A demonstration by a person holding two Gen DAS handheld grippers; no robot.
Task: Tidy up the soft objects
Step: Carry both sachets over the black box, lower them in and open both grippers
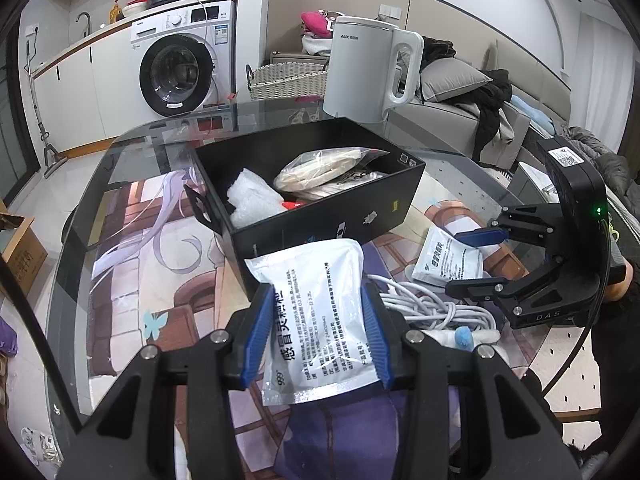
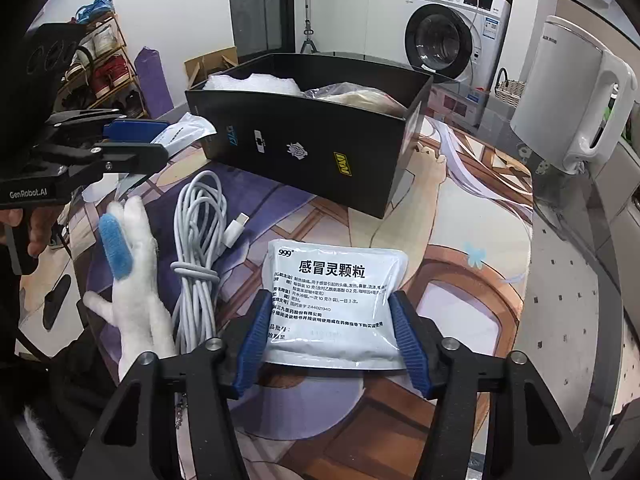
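Held sachet: a white foil medicine sachet printed with black Chinese text [image 1: 316, 320] is lifted off the table, puffy and slightly creased, just in front of the box.
Left gripper [image 1: 316, 326]: blue pads pressed on both side edges of that sachet.
Second sachet: an identical white foil sachet [image 2: 334, 300] lies flat on the illustrated table mat [image 2: 460, 280].
Right gripper [image 2: 332, 334]: jaws astride it, pads at its edges; whether they squeeze it I cannot tell.
Black cardboard box [image 1: 320, 216]: open, holding white bubble wrap [image 1: 252, 200] and a clear plastic bag [image 1: 320, 168].
Nearby: coiled white cable [image 2: 200, 256], white fluffy toy with a blue patch [image 2: 132, 276], white electric kettle [image 1: 368, 68].
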